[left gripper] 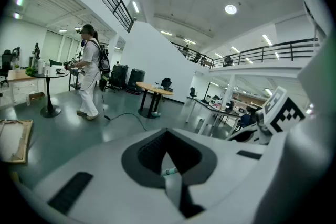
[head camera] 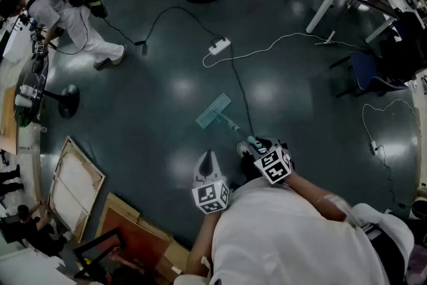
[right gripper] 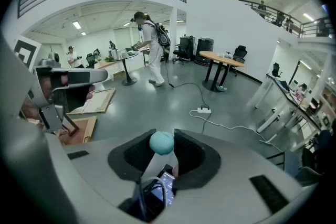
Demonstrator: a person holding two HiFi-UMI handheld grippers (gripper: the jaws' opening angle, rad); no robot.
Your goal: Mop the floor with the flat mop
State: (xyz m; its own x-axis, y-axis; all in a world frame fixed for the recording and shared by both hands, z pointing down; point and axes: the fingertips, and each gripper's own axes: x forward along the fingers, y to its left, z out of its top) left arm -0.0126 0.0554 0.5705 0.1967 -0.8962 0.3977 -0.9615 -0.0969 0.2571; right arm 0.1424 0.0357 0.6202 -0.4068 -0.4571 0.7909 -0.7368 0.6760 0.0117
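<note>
Clamps the flat mop (head camera: 213, 111) by its handle end in the right gripper (right gripper: 161, 139); holds the left gripper (head camera: 208, 161) closed, apart from it. Rests the mop head mid-frame on the floor (head camera: 153, 97). Looks under way; cannot tell how much is mopped.

Dark, glossy floor (head camera: 167, 83)
Bears the flat mop (head camera: 213, 111); beyond its pad, power strip (head camera: 219, 46) and cables (head camera: 272, 45); leftward, a framed canvas (head camera: 75, 183).
</note>
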